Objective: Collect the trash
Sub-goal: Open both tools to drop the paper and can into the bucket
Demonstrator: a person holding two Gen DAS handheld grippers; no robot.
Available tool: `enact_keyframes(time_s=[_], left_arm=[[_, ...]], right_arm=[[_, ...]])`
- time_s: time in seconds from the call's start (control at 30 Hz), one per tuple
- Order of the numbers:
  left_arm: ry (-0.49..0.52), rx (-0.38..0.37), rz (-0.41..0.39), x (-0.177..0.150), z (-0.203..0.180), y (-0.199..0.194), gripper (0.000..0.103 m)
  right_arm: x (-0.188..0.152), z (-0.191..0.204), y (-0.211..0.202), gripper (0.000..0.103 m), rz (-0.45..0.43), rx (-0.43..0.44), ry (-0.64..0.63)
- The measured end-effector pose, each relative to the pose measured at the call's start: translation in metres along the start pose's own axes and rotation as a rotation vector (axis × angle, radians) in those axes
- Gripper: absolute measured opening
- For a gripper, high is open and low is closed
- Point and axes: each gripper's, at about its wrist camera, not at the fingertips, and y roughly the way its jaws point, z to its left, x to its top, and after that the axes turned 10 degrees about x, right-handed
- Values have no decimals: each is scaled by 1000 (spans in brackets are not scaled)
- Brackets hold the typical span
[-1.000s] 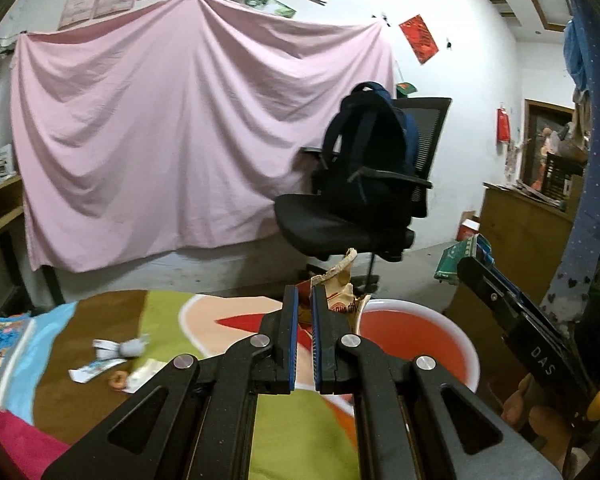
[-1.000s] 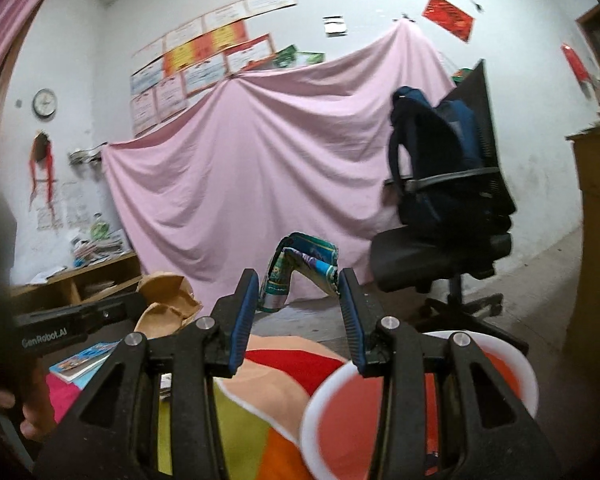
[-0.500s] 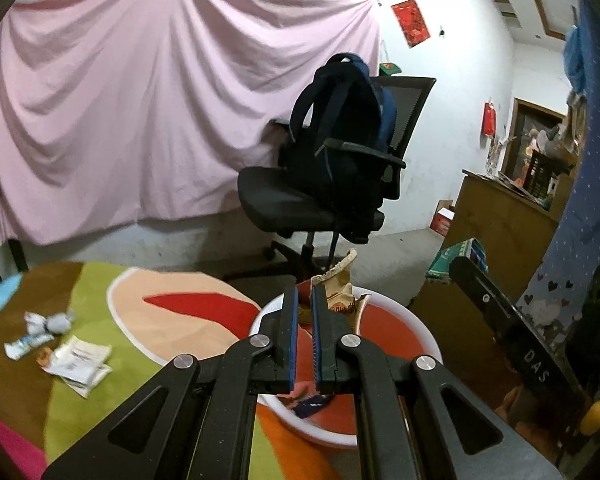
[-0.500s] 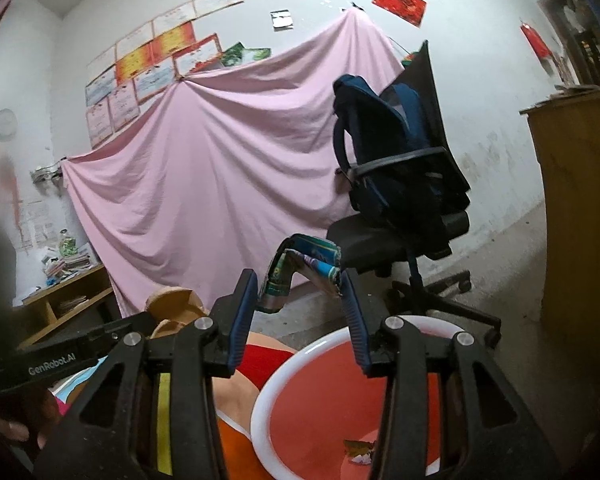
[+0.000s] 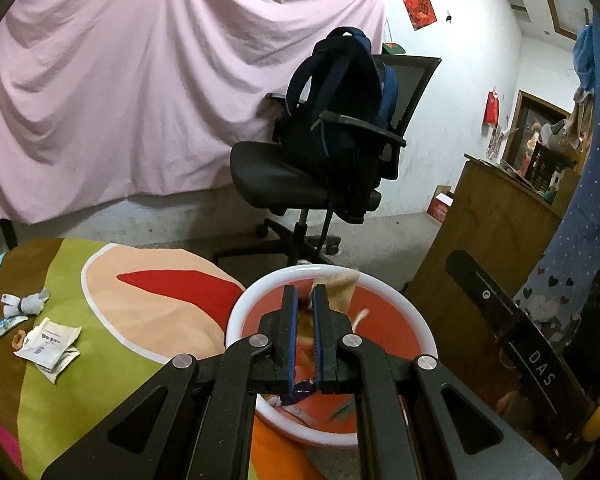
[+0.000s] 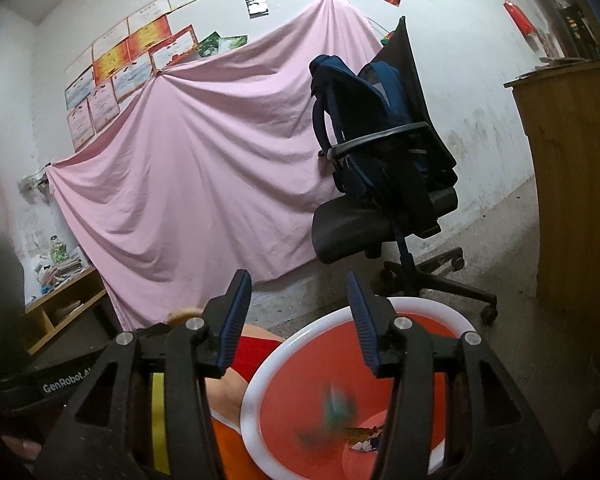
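On the bright patchwork blanket (image 5: 112,312), the right hand-held gripper (image 6: 296,320) is opening, empty; its green wrapper (image 6: 334,404) has dropped below into the round red tub (image 6: 276,364), while the left hand-held gripper (image 5: 305,320) stays shut on tan paper (image 5: 340,292).

Left gripper (image 5: 304,300) jaws pinched nearly closed; right gripper (image 6: 296,292) jaws opening, empty.

Green wrapper (image 6: 336,406) in the red basin (image 6: 260,372), a motion-blurred smear.

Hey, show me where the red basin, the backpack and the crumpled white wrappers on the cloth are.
red basin (image 5: 404,300), left wrist view, on its white far rim.
backpack (image 5: 340,92), left wrist view, on its dark front.
crumpled white wrappers (image 5: 50,342), left wrist view, on the largest wrapper.
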Motion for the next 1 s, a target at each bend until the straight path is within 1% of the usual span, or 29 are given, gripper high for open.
enact_keyframes(time_s=[0.07,0.2,0.4,0.47,0.53,0.57,0.67,0.77,0.8,0.83,0.9,1.0], left_arm=[[-1,2,5,-1,0,2,6],[-4,0,7,-1,1,4,11],[-8,3,5,-2,5,2,13],[-14,7,-1,-1,8,0,20],[-34,10,-19,-2,14,-5,33],[-43,12,-28,-2,17,-7,34],[-52,33,-51,-1,27,-16,35],[-56,61,-72,0,37,-25,35],[-59,71,-79,0,42,-29,38],[-62,78,-84,0,45,-32,43],[-74,96,-104,-1,54,-40,46],[-84,123,-126,-2,67,-50,47]], right_arm=[[0,-1,0,77,1,-3,2],[0,-1,1,77,2,-3,6],[1,0,3,78,6,-6,-2],[1,1,3,79,6,-7,-8],[1,3,4,81,4,-8,-14],[1,4,3,81,1,-8,-19],[1,10,3,85,-11,-3,-27],[2,16,4,91,-24,6,-36],[3,18,4,94,-29,10,-39],[2,20,5,96,-34,14,-43],[2,28,6,99,-40,26,-56],[-1,40,8,103,-52,42,-81]])
